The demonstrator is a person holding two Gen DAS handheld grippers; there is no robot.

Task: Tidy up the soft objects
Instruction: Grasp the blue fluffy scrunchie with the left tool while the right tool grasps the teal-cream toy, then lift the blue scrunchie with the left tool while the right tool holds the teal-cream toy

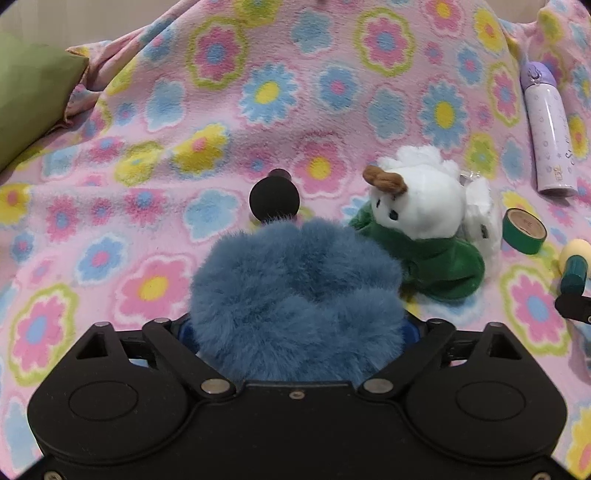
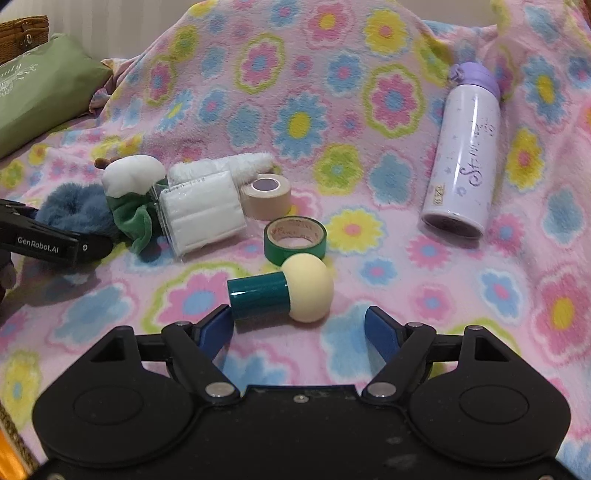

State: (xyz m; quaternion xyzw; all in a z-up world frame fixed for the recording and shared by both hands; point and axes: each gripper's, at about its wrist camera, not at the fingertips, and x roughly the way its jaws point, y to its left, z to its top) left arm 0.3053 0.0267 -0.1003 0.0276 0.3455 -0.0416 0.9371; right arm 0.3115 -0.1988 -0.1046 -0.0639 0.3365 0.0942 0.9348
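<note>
Though wide apart, left jaws around fluffy blue scrunchie (image 1: 295,295) (grip unclear); right jaws apart.

Fluffy blue plush (image 1: 295,291) lies beside white-and-green plush toy (image 1: 417,221).

A home, likely a bed or sofa: a pink flowered fleece blanket (image 2: 369,122) covers the whole soft, rumpled surface ahead of both sets of jaws. A green pillow (image 2: 40,96) and a wicker basket (image 2: 22,35) lie far off to the left, a lilac bottle (image 2: 461,158) to the right, plush toys (image 1: 413,221) between.
</note>
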